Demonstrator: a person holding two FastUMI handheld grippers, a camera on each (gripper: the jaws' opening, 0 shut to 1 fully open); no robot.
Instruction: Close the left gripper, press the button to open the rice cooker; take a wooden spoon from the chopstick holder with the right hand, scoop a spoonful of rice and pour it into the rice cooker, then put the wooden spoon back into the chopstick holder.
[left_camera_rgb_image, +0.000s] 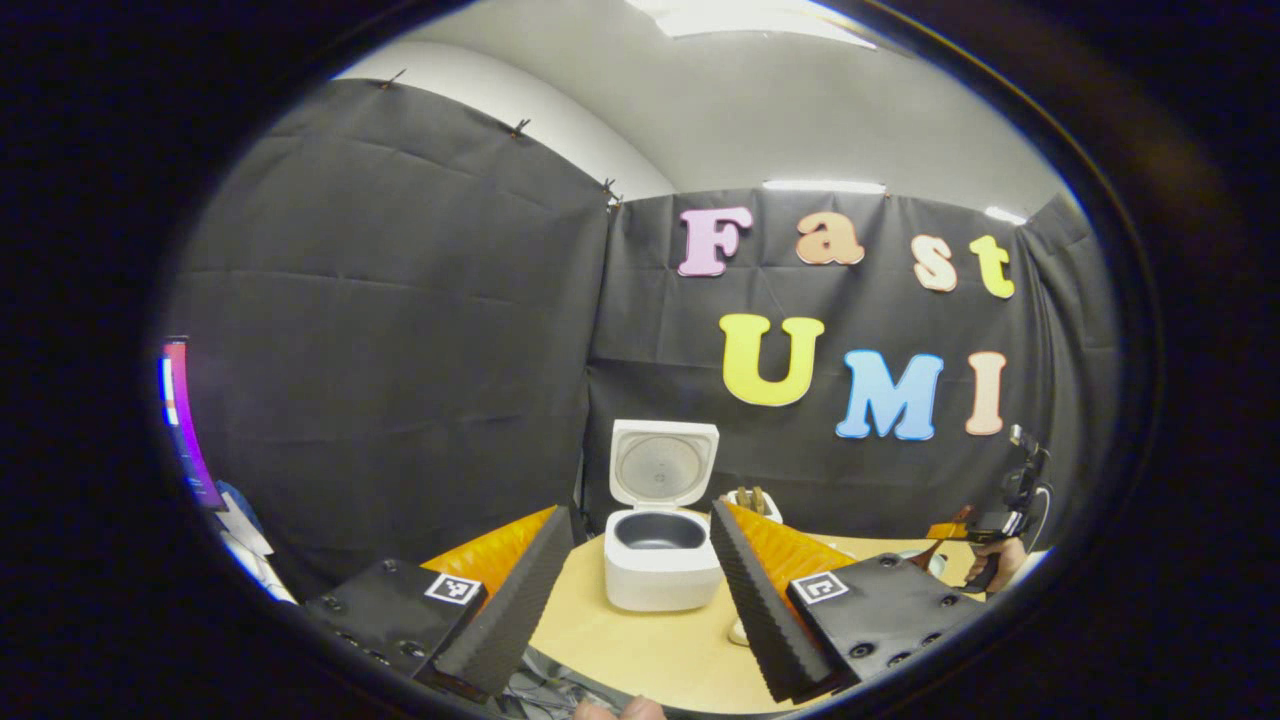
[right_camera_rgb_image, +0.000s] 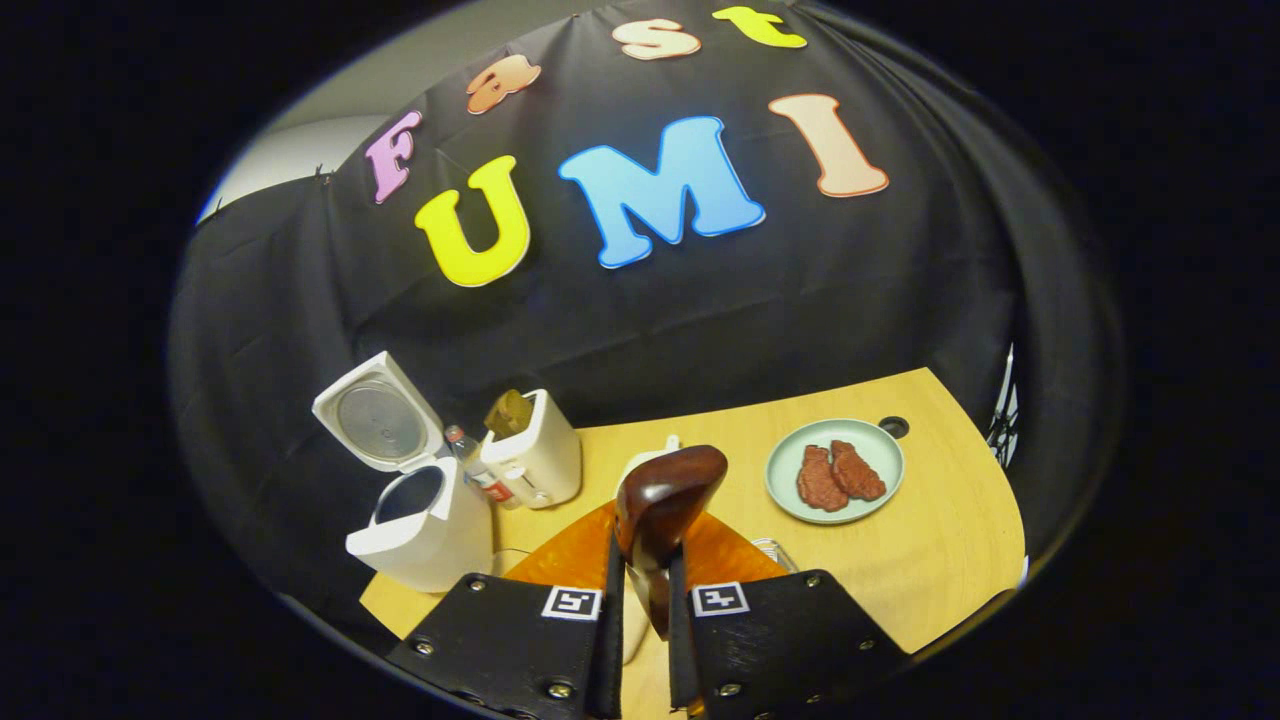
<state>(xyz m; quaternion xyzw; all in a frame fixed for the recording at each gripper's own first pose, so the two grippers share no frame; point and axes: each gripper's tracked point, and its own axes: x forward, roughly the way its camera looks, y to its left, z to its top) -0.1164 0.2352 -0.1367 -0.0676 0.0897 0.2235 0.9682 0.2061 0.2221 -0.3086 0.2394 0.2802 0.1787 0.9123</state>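
In the left gripper view, the rice cooker (left_camera_rgb_image: 660, 545) stands straight ahead between the left gripper's (left_camera_rgb_image: 640, 600) 2 spread fingers, lid up, so the button step looks done. The left gripper is released and held level, back from the cooker.

In the right gripper view, the right gripper (right_camera_rgb_image: 642, 600) is clenched on the wooden spoon (right_camera_rgb_image: 665, 505), bowl pointing forward and up. The chopstick holder (right_camera_rgb_image: 535, 450) sits ahead-left beside the cooker (right_camera_rgb_image: 420, 525). Scooping, pouring and returning likely remain.

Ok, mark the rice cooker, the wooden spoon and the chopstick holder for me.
rice cooker (left_camera_rgb_image: 660, 572): left gripper view, front of its white body, lid up.
wooden spoon (right_camera_rgb_image: 668, 492): right gripper view, back of its bowl.
chopstick holder (right_camera_rgb_image: 540, 455): right gripper view, its white side wall.
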